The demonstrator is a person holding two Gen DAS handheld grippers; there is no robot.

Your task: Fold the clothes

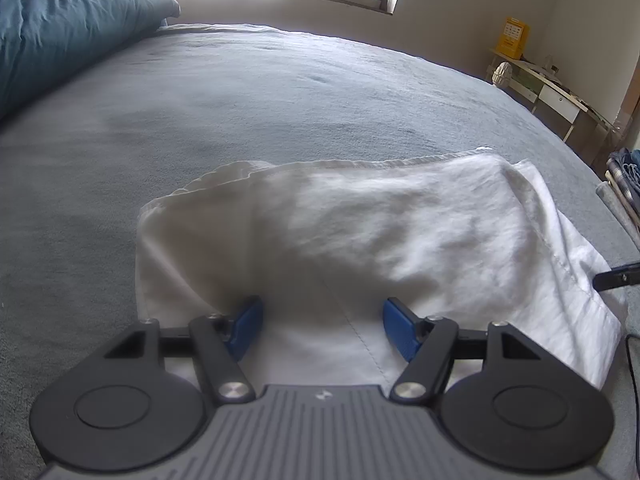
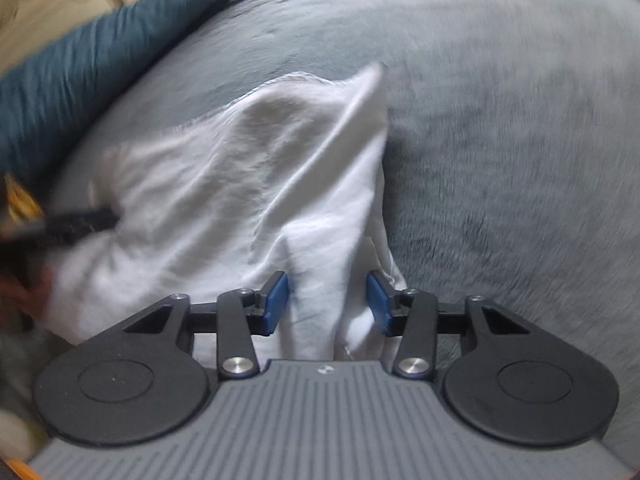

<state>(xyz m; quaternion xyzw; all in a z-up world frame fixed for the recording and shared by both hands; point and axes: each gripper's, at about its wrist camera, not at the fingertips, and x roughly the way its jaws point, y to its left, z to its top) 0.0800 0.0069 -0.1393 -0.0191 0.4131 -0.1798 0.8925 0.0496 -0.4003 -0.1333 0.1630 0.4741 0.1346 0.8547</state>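
Folding the white garment (image 1: 360, 220) lying lower centre on the grey bed (image 1: 280, 92) well means pinching the raised ridge between the not-yet-gripping right gripper (image 2: 327, 304) pads cleanly, left gripper (image 1: 322, 326) spread wide, holding nothing, over the near hem.

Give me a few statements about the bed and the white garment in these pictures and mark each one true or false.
1. The white garment lies on a grey bed cover. True.
2. The pillow is red. False: it is teal blue.
3. The left gripper is clamped shut on the garment. False: its jaws stand apart over the fabric.
4. A ridge of white fabric runs between the right gripper's jaws. True.
5. The garment is neatly folded flat. False: it is rumpled.
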